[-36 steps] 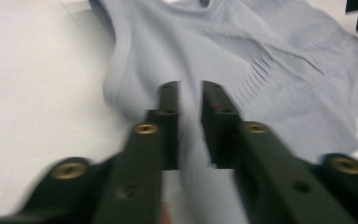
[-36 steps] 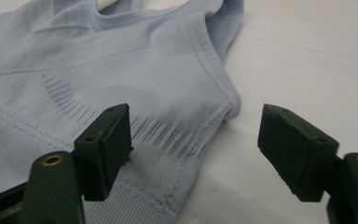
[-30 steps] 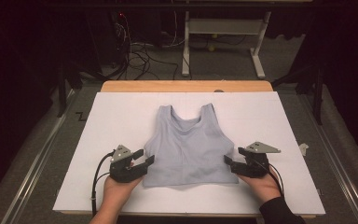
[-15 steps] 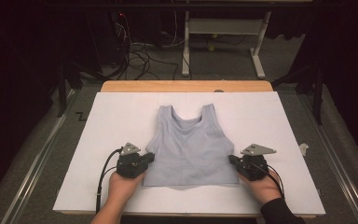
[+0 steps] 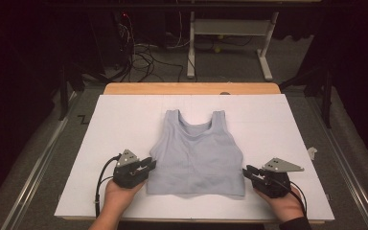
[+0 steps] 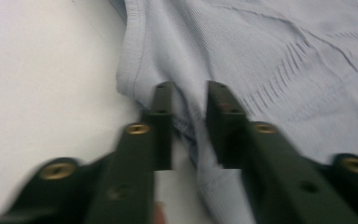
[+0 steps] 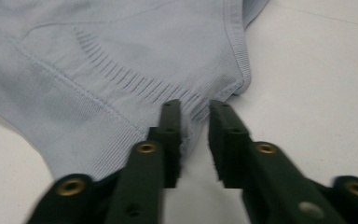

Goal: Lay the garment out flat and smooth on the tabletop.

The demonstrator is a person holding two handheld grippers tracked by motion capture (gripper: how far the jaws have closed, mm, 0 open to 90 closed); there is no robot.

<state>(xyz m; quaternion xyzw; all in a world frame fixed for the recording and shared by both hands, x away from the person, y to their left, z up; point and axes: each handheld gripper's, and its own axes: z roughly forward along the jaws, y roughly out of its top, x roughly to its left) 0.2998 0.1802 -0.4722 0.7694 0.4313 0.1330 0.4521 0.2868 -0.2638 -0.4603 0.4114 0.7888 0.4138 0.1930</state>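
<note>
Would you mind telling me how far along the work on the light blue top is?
Done: the top lies flat and spread on the white board. In hand: the left gripper and right gripper, jaws just reopening, straddle its side edges without pinching. Left: any fold; none shows yet.

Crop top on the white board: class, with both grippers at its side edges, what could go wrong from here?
1. The left gripper has a gap at its jaws, which have just been opening, around a fold of the crop top; a lift now might slip off it.
2. The right gripper, also just opening, sits at the very side edge, so it may catch only the hem.
</note>
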